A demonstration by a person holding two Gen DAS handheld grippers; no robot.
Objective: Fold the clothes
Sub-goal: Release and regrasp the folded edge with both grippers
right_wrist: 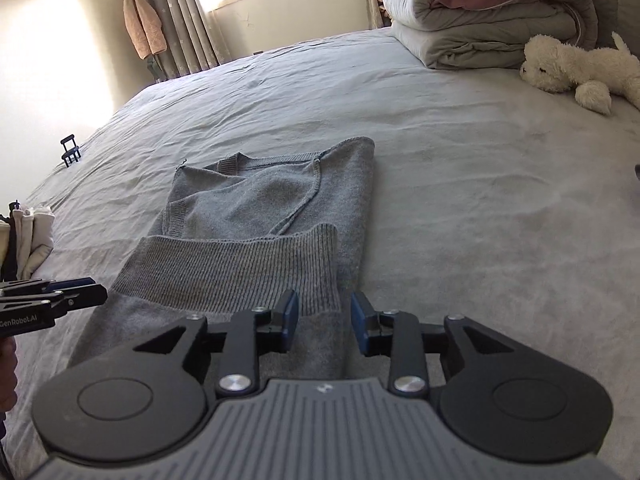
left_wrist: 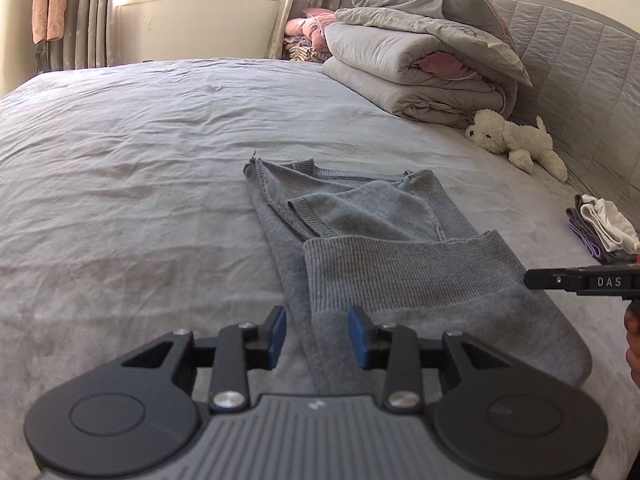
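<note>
A grey knit sweater (left_wrist: 380,216) (right_wrist: 260,200) lies flat on the bed sheet (left_wrist: 140,160), its sleeves folded in. Its ribbed hem (left_wrist: 400,272) (right_wrist: 224,272) is laid up over the body. My left gripper (left_wrist: 317,320) hangs open over the near left edge of the fold, and nothing is pinched between its blue pads. My right gripper (right_wrist: 325,306) is open too, over the near right edge of the fold. Each gripper shows from the side in the other's view, the right gripper (left_wrist: 536,280) and the left gripper (right_wrist: 92,288), low by the sweater's edges.
Folded grey quilts (left_wrist: 420,64) (right_wrist: 500,12) and a white plush dog (left_wrist: 512,140) (right_wrist: 580,68) lie by the padded headboard (left_wrist: 580,80). A small stack of folded clothes (left_wrist: 600,228) (right_wrist: 32,236) sits near the bed edge. A small black stand (right_wrist: 70,152) stands on the far left of the sheet.
</note>
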